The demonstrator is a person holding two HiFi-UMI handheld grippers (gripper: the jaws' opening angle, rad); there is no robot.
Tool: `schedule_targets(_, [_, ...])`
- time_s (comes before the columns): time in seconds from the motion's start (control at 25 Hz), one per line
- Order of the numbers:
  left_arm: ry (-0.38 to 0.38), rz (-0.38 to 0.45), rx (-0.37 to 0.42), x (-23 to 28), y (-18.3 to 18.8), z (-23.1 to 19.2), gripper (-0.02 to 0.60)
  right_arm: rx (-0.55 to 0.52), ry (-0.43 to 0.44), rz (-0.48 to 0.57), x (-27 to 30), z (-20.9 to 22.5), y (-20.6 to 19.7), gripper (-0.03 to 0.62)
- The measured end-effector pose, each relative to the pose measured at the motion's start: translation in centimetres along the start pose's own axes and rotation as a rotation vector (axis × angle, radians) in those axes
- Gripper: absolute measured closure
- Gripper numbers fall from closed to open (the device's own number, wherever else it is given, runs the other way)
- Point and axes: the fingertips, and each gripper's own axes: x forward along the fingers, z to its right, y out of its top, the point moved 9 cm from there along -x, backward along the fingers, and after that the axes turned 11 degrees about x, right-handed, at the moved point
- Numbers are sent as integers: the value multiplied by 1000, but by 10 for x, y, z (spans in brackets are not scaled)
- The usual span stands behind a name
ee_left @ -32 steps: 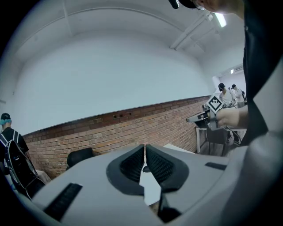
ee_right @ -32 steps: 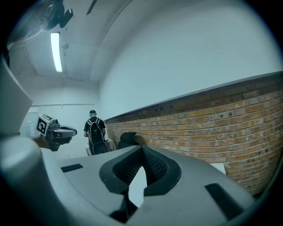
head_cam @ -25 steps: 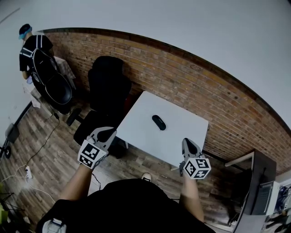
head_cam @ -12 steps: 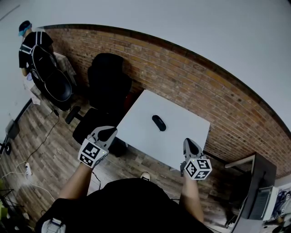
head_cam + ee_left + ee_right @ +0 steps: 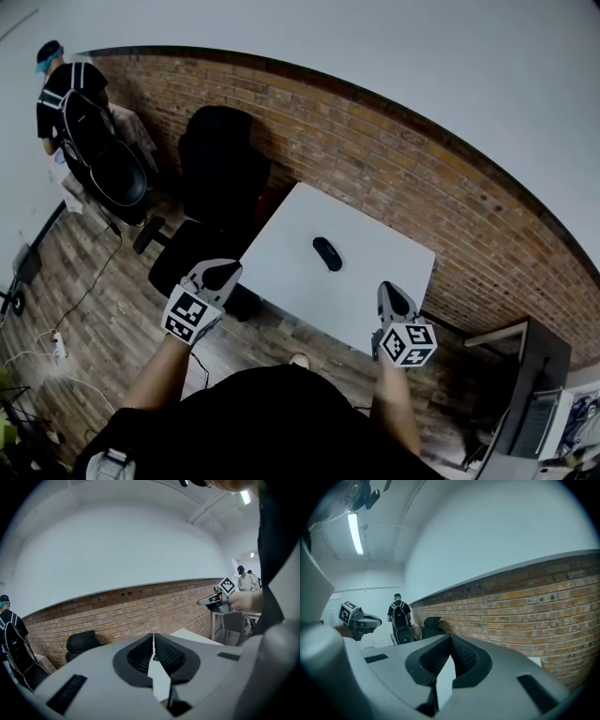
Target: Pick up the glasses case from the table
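A black oval glasses case (image 5: pixel 326 253) lies near the middle of a white table (image 5: pixel 384 300) that stands against a brick wall. My left gripper (image 5: pixel 221 273) hangs off the table's left corner, short of the case, jaws together and empty. At the table's near edge my right gripper (image 5: pixel 391 297) is also shut with nothing in it. In the left gripper view the left gripper (image 5: pixel 153 637) has its pads meeting at the tips; the table (image 5: pixel 187 635) shows beyond. The right gripper (image 5: pixel 450 639) looks the same in the right gripper view. The case shows in neither gripper view.
A black office chair (image 5: pixel 217 178) stands left of the table by the brick wall (image 5: pixel 394 178). A person with a backpack (image 5: pixel 67 98) stands at far left beside another black chair (image 5: pixel 117 178). Cables (image 5: pixel 56 337) run over the wood floor. A dark cabinet (image 5: pixel 534 394) is at right.
Both grippers have edged a little toward the table; the right one now sits slightly lower and further right in the head view. The case has not moved.
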Motion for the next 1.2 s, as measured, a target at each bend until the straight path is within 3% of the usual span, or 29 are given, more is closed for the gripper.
schedule_targets(1.2, [76, -93, -4, 75, 28, -6, 561, 1, 115, -25, 73, 82, 41, 577])
